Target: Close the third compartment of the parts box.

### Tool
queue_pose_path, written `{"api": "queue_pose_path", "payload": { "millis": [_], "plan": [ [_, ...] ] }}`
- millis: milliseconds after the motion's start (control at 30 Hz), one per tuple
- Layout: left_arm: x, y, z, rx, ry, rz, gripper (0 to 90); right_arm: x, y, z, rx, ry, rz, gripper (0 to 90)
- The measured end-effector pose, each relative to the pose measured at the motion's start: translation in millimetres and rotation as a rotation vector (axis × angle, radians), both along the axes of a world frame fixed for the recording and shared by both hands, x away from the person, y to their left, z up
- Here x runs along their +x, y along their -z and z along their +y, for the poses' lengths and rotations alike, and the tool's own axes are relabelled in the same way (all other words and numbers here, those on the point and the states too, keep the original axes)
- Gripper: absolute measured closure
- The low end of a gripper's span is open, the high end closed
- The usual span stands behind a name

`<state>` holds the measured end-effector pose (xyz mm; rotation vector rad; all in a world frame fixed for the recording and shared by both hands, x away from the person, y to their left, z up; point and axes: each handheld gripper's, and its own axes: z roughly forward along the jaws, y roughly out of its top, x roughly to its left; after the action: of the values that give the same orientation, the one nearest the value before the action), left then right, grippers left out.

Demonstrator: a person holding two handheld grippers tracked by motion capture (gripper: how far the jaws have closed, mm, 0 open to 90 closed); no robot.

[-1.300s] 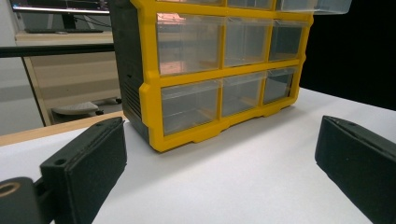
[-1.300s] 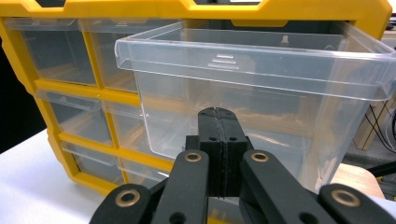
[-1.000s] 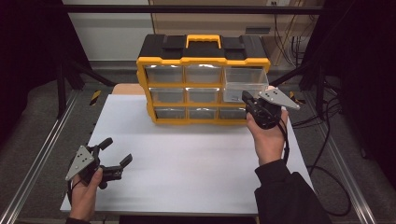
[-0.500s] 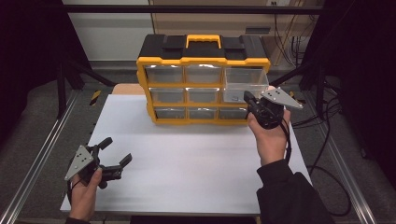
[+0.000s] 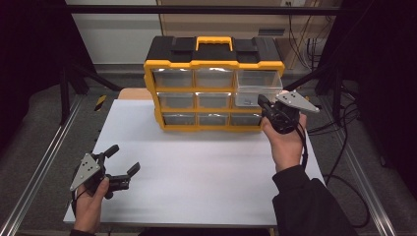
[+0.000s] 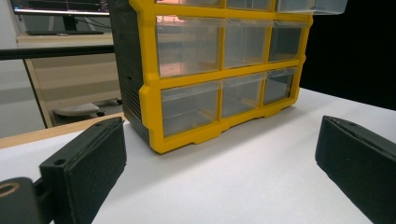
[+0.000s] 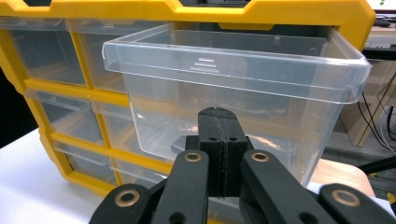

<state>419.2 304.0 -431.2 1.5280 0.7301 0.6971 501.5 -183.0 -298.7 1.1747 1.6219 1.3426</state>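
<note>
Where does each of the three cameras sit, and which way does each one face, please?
High view: above the person's side, facing forward and down on the table; shows both forearms, left gripper, right gripper.
Left gripper view: rides low over the table, between its wide-apart jaws, facing the cabinet.
Right gripper view: behind its shut jaws, facing the pulled-out drawer.
Shared: all three see the cabinet; high and right gripper views share the drawer.

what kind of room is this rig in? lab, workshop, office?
Most likely a lab or test bench. A white table sits inside a metal rail frame, cables hang along the back wall, and a monitor stands on a desk behind. The yellow drawer organizer fits a workshop too.
</note>
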Motion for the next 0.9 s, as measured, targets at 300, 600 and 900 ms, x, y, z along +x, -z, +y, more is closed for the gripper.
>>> {"api": "queue_pose_path", "payload": {
  "millis": [300,600,900],
  "plan": [
    [-0.2,0.4,2.0,-0.004,-0.01,0.001,1.8,5.8,-0.5,2.7,-0.002,-0.003,0.003,90.0],
    [0.9,0.2,0.3,0.008,-0.015,-0.003,0.9,8.6,0.5,4.8,-0.042,-0.006,0.003,90.0],
    [-0.5,-0.2,1.9,-0.002,-0.013,-0.003,0.9,11.3,-2.0,10.7,-0.054,-0.006,0.003,90.0]
  ]
}}
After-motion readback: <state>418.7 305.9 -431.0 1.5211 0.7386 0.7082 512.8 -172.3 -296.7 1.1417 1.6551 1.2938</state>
